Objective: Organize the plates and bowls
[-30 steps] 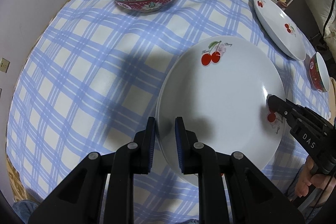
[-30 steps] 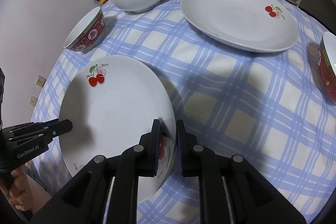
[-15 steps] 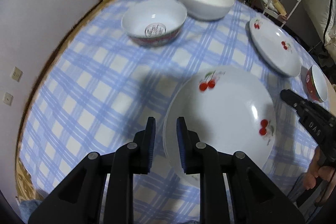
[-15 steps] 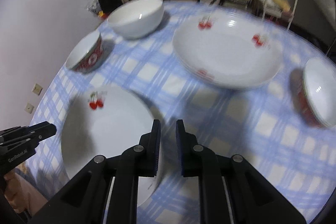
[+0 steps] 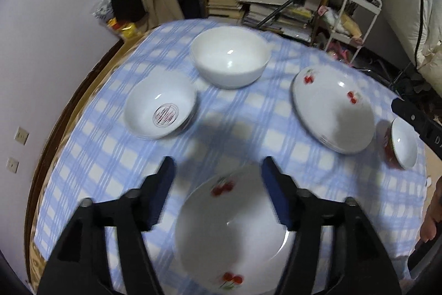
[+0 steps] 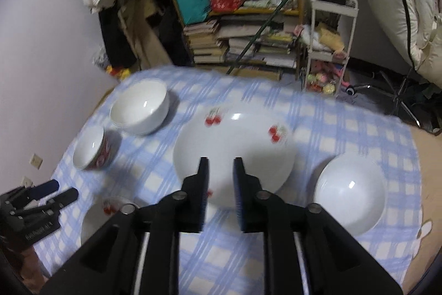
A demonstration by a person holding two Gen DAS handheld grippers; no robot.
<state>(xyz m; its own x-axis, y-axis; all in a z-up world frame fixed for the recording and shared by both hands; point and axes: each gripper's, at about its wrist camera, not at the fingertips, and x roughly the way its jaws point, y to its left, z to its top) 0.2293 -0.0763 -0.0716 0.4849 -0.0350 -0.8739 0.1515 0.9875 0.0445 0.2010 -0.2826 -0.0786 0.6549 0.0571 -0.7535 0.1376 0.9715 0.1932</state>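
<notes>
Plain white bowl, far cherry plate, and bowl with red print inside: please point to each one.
plain white bowl [image 5: 230, 61], left wrist view, inner wall
far cherry plate [image 5: 333, 108], left wrist view, centre
bowl with red print inside [image 5: 161, 108], left wrist view, inside

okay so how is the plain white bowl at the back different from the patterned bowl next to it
The plain white bowl is all white inside and out; the patterned bowl has a red medallion printed in its bottom and a red decorated outside. The plain white bowl looks larger and deeper, the patterned bowl smaller and shallower. Both stand upright and empty on the checked tablecloth, close together but apart.
</notes>
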